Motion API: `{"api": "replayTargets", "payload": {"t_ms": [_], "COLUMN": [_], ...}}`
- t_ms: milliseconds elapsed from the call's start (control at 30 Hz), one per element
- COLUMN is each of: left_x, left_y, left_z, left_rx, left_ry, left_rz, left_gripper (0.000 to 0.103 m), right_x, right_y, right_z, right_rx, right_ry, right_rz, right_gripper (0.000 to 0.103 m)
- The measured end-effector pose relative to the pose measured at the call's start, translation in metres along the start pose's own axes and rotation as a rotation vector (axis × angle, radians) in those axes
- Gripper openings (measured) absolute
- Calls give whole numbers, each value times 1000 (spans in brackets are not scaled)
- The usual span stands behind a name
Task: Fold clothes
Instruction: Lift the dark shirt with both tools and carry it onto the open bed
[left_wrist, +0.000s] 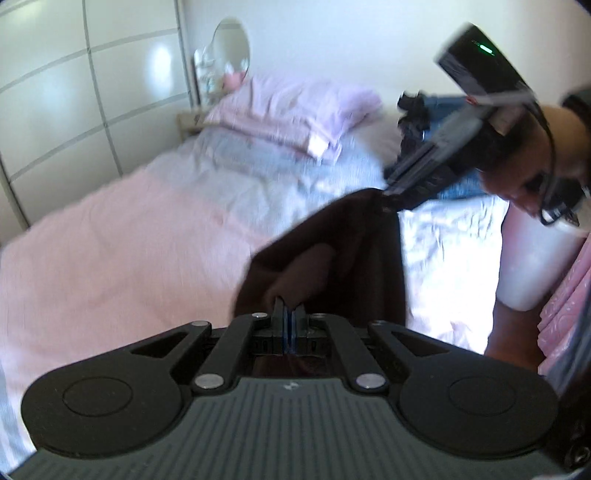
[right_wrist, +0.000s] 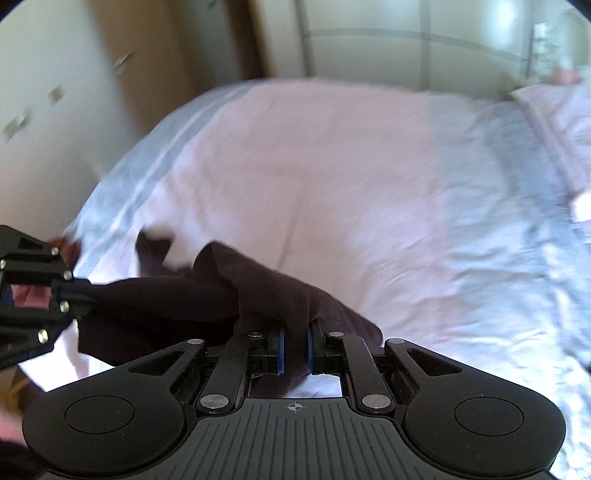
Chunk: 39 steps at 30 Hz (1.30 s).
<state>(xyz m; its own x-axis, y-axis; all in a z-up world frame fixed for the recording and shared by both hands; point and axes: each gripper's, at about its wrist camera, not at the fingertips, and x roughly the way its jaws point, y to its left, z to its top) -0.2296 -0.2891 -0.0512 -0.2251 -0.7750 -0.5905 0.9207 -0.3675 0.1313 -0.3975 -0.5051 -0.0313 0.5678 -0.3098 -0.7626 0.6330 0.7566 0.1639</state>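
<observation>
Left gripper and right gripper: black linkage arms joined by silver rivets, blue finger pads, grey ribbed bodies behind the rivets, each marked with a small white crosshair.

A dark brown, unpatterned garment is seen against a pale pink bedspread bordered in grey-blue at the bed's edges. The pillow is lilac-pink. Blue pads are noted on the black right gripper.
</observation>
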Motion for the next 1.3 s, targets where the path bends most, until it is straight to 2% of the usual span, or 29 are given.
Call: {"api": "replayTargets", "payload": {"t_ms": [100, 167, 233, 300, 333, 433, 467, 533, 667, 767, 933, 1000, 1133, 1233, 1267, 1300], "left_x": [16, 34, 55, 75, 85, 85, 82, 91, 105, 103, 99, 89, 63, 45, 38, 32], "left_y": [37, 68, 94, 119, 130, 157, 162, 167, 161, 161, 163, 172, 182, 190, 192, 195], "left_z": [37, 64, 83, 97, 100, 76, 60, 18, -75, -116, -178, -193, -200, -203, -204, -205], "left_rx": [47, 58, 33, -3, -24, -103, -135, -183, -187, -162, -117, -127, -160, -185, -193, -202], "left_ry": [-39, -40, -12, 10, 11, 38, 63, 155, 352, 400, 462, 466, 464, 463, 462, 462], "left_rz": [29, 67, 118, 177, 203, 213, 209, 187, 117, 89, 46, 69, 124, 164, 178, 191], "left_gripper": [0, 1, 13, 42, 47, 55, 60, 60, 59, 59, 58, 58, 58, 58, 58, 58], "right_x": [-25, -23, -11, 17, 25, 37, 42, 59, 95, 125, 201, 237, 303, 341, 350, 357], "right_y": [-7, -9, -23, -33, -36, -45, -45, -43, -22, 1, 63, 95, 161, 196, 197, 198], "right_z": [15, 32, 47, 58, 59, 53, 48, 36, 11, 4, -8, -15, -32, -46, -47, -49], "right_rx": [43, 51, 32, 60, 78, 138, 155, 178, 185, 146, -75, -175, -414, -610, -619, -623], "right_ry": [-100, -157, -148, -117, -115, -114, -103, -55, 68, 127, 245, 283, 315, 302, 309, 317], "right_rz": [-64, -107, -160, -245, -280, -278, -275, -252, -192, -150, -34, 23, 133, 127, 104, 79], "right_gripper": [9, 10, 13, 40, 44, 51, 58, 64, 64, 64, 65, 69, 71, 71, 68, 56]}}
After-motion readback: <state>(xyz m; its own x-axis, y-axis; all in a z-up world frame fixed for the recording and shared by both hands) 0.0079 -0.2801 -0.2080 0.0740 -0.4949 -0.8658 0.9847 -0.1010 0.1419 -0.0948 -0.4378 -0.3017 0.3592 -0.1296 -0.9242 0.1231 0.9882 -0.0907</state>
